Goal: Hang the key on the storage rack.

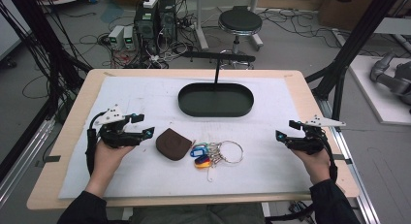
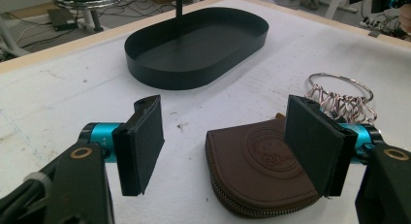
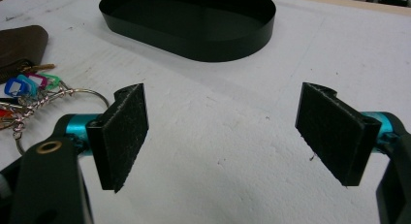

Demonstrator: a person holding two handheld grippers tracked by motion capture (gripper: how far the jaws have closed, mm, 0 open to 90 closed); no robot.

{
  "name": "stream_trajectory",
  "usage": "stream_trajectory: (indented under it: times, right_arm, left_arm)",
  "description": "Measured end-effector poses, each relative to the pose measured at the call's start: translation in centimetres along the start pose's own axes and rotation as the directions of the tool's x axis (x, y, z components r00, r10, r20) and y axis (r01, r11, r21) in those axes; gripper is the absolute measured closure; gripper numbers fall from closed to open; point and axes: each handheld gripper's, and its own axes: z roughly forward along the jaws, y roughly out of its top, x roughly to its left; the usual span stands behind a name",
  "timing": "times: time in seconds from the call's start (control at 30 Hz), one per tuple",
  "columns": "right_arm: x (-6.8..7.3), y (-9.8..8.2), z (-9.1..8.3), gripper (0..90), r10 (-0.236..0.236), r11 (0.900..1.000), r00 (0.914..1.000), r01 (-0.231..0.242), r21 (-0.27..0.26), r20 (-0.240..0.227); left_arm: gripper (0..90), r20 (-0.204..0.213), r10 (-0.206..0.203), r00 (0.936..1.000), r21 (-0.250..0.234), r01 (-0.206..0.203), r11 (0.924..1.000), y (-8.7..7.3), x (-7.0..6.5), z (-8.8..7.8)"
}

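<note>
A brown zip pouch (image 1: 173, 144) (image 2: 257, 170) lies on the white mat, just right of my left gripper (image 1: 144, 126) (image 2: 225, 146), whose jaws stand open over the mat; the right jaw overlaps the pouch's edge in the left gripper view. Beside the pouch rests a key ring with coloured tags (image 1: 215, 153) (image 3: 29, 95) (image 2: 341, 95). A black oval tray (image 1: 215, 100) (image 2: 194, 42) (image 3: 194, 23) sits farther back, empty, with a thin post rising from it. My right gripper (image 1: 287, 131) (image 3: 225, 136) hovers open at the mat's right side, nothing between its pads.
The white mat (image 1: 145, 95) covers a wooden table (image 1: 77, 105). Beyond the table stand a stool (image 1: 240, 23), computer boxes (image 1: 155, 18) and loose cables on the floor. Black frame posts (image 1: 358, 37) rise at both sides.
</note>
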Motion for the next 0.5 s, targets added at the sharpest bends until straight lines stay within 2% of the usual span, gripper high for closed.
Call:
stream_trajectory:
  times: [0.4,0.5]
  right_arm:
    - [-0.1,-0.1,0.1,19.8,-0.005,1.0,1.0,0.005,0.009,-0.001]
    - [-0.1,-0.1,0.1,19.8,-0.007,1.0,1.0,0.007,0.007,0.001]
  left_arm:
    - [30.7,0.044,-0.013,0.999,0.01,0.012,0.9999,1.0,-0.9,1.2]
    - [30.7,0.076,-0.014,0.997,0.028,0.012,0.9995,1.9,-1.6,2.2]
